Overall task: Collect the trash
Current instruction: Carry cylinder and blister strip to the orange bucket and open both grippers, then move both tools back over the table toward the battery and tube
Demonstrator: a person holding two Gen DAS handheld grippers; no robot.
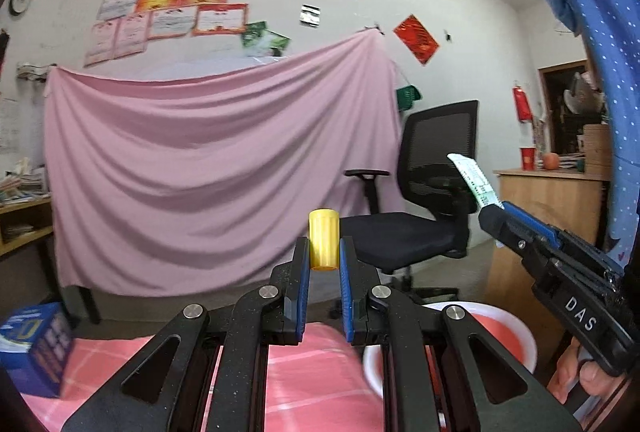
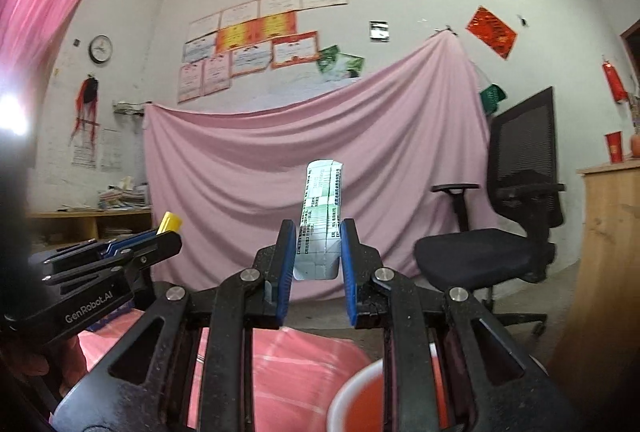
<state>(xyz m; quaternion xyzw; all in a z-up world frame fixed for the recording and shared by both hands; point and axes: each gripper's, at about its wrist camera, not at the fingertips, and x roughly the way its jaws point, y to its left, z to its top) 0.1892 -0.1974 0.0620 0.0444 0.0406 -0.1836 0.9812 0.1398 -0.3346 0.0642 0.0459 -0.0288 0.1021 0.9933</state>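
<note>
My left gripper (image 1: 324, 252) is shut on a small yellow cylinder (image 1: 323, 238) and holds it upright in the air above the pink checked tablecloth (image 1: 312, 372). My right gripper (image 2: 318, 250) is shut on a flattened white and green carton (image 2: 322, 216) that sticks up between its blue pads. The right gripper also shows in the left wrist view (image 1: 496, 212), to the right of the left one, with the carton (image 1: 472, 180) tilted up and left. The left gripper shows at the left of the right wrist view (image 2: 168, 232), with the yellow cylinder (image 2: 169, 222). A red basin with a white rim (image 1: 496, 336) sits low on the right, below both grippers; it also shows in the right wrist view (image 2: 360, 400).
A blue box (image 1: 36, 348) stands on the cloth at the left. A black office chair (image 1: 420, 208) stands ahead on the right, next to a wooden cabinet (image 1: 548, 208). A pink sheet (image 1: 224, 172) hangs across the back wall.
</note>
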